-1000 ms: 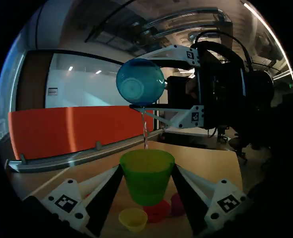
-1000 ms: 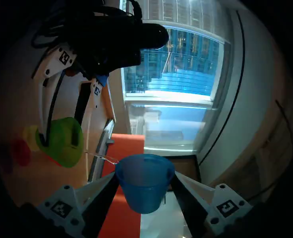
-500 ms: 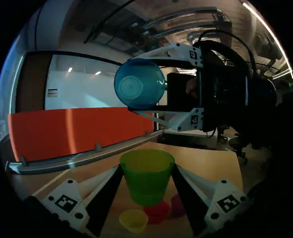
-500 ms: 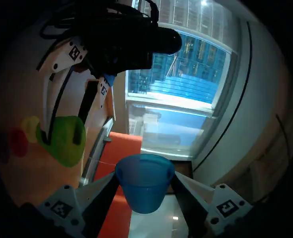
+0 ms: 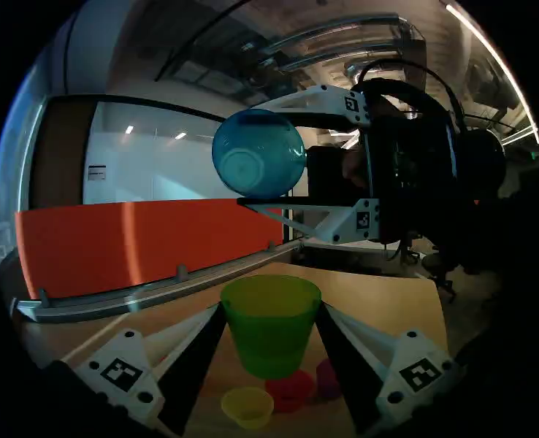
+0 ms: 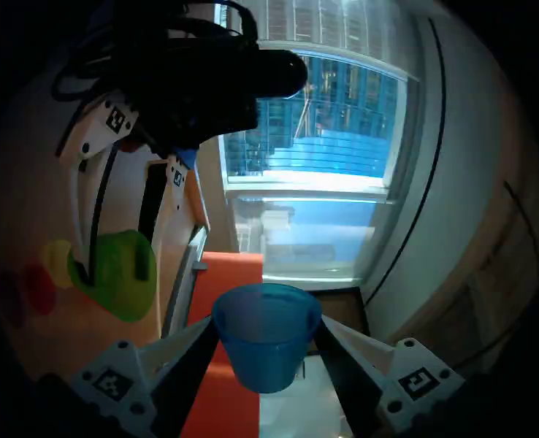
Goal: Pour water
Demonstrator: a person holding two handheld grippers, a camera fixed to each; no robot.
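In left hand-held gripper (image 5: 271,315), green cup (image 5: 270,336) clamped; right hand-held gripper (image 6: 266,330) clamps blue cup (image 6: 266,350).

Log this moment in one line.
left claw: shut on green cup | right claw: shut on blue cup, tipped above green cup | stream: none seen

I see an orange partition (image 5: 123,241) behind the wooden desk (image 5: 386,299), ceiling ducts (image 5: 335,31) overhead, and a bright window (image 6: 320,160).

Red cup (image 5: 290,387) partly behind the green cup (image 5: 271,328) (purple cup (image 5: 326,377) half behind a finger (image 5: 345,359))
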